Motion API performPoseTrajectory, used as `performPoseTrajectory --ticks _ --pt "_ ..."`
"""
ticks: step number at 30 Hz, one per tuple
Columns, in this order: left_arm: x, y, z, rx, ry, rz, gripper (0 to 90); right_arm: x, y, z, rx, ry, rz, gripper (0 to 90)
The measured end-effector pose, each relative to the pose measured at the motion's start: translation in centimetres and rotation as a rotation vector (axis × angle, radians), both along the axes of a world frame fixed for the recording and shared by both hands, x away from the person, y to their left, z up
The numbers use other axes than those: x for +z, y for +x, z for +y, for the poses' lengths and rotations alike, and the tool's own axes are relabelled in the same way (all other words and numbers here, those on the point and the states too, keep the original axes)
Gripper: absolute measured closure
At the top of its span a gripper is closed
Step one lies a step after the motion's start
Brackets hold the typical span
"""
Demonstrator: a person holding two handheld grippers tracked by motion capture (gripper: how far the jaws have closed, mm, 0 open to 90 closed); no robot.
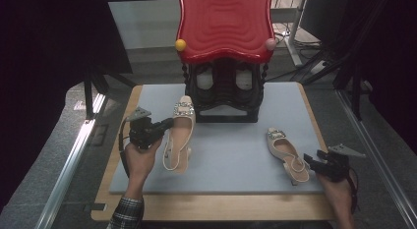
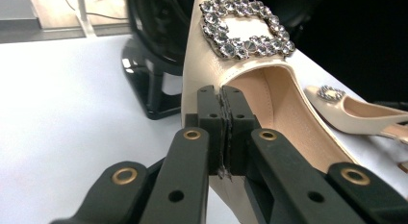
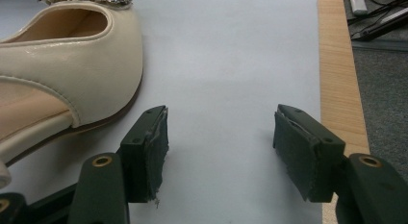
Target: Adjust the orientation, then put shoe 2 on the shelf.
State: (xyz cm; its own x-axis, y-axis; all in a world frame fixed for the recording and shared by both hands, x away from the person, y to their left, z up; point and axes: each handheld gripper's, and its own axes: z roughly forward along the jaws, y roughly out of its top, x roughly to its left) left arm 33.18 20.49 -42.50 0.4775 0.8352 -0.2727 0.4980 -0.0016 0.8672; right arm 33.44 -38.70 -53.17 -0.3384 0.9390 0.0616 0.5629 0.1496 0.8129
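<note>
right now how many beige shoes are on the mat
2. One shoe lies at the mat's left, its side wall pinched by the left gripper. The other shoe lies at the right, beside the open right gripper. The black rack may hide more.

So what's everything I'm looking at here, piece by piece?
Slingback shoes: two, beige with crystal buckles; one at mat's left, pinched at its rim, one at the right, lying free.
Shoe rack: one, black, at the mat's far edge, pale shoes inside.
Wavy top panel: one, red, on the rack.
Mat: one, grey-blue, on the wooden table.
Left gripper: black, fingers shut on the left shoe's rim.
Right gripper: black, fingers open, beside the right shoe's heel.
Hands: two, near edge; left sleeve checked.
</note>
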Motion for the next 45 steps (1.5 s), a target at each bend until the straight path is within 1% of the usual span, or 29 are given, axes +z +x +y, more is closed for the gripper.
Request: performPoseTrajectory --ticks 4,10,13,17,21,26,36,39,42,45 --pt "0.4 0.3 1.3 0.036 -0.007 -0.007 88.4 0.0 0.0 0.0 0.000 0.000 -0.002 37.1" --pt "1.2 1.4 2.9 0.085 -0.023 -0.015 88.4 0.0 0.0 0.0 -0.001 0.003 -0.001 37.1" --pt "1.5 1.9 3.4 0.100 -0.029 -0.016 88.4 0.0 0.0 0.0 -0.001 0.008 0.000 37.1" --pt "2.0 2.7 4.2 0.117 -0.034 -0.024 88.4 0.0 0.0 0.0 0.000 0.004 -0.001 37.1" --pt "2.4 3.5 4.7 0.134 -0.045 -0.035 88.4 0.0 0.0 -0.1 -0.001 0.012 0.002 37.1" --pt "2.9 4.6 5.2 0.152 -0.042 -0.042 88.4 0.0 0.0 -0.1 0.000 0.011 -0.001 37.1" --pt "3.8 7.2 5.9 0.180 -0.069 -0.088 88.5 0.0 0.0 -0.1 0.001 0.018 0.001 37.2" --pt "4.4 8.0 5.9 0.193 -0.069 -0.106 88.5 0.0 0.0 -0.2 0.000 0.020 0.001 37.1" --pt "5.1 8.8 5.9 0.204 -0.065 -0.135 88.5 0.0 0.0 -0.2 0.000 0.021 0.001 37.1" --pt "5.8 9.7 5.9 0.206 -0.052 -0.159 88.5 0.0 0.0 -0.2 0.000 0.022 0.001 37.1"
